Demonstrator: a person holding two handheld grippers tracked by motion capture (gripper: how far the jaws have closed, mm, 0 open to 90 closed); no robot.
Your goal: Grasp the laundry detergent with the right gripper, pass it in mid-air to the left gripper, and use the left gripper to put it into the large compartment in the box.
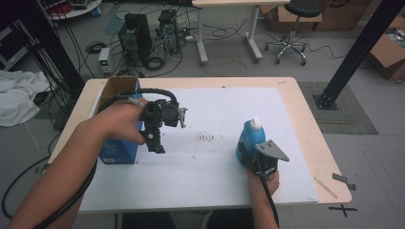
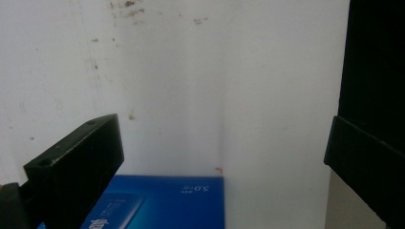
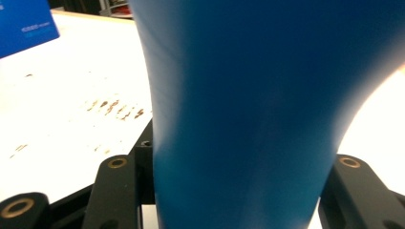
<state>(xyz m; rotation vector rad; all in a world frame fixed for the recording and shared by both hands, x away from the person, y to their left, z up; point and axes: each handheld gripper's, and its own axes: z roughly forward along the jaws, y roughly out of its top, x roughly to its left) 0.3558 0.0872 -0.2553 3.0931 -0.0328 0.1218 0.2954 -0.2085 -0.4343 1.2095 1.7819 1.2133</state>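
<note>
One blue bottle [image 1: 250, 138] with a white cap stands upright on the white mat [image 1: 215, 157], and the right gripper [image 1: 260, 160] has its two jaws closed against the bottle's lower body, one on each flank, as the right gripper view shows with the blue wall [image 3: 248, 114] between them. The step in hand looks like the grasp itself: the bottle is clamped but still seated on the mat. The next move likely calls for a straight lift without tilting, since the grip sits low on a tall body. One blue box [image 1: 117, 152] lies just below and behind the left gripper [image 1: 157, 138], whose jaws stand wide apart, holding nothing, above the mat. One open cardboard box [image 1: 114, 88] sits beyond that gripper. Two grippers, one bottle, two boxes.
</note>
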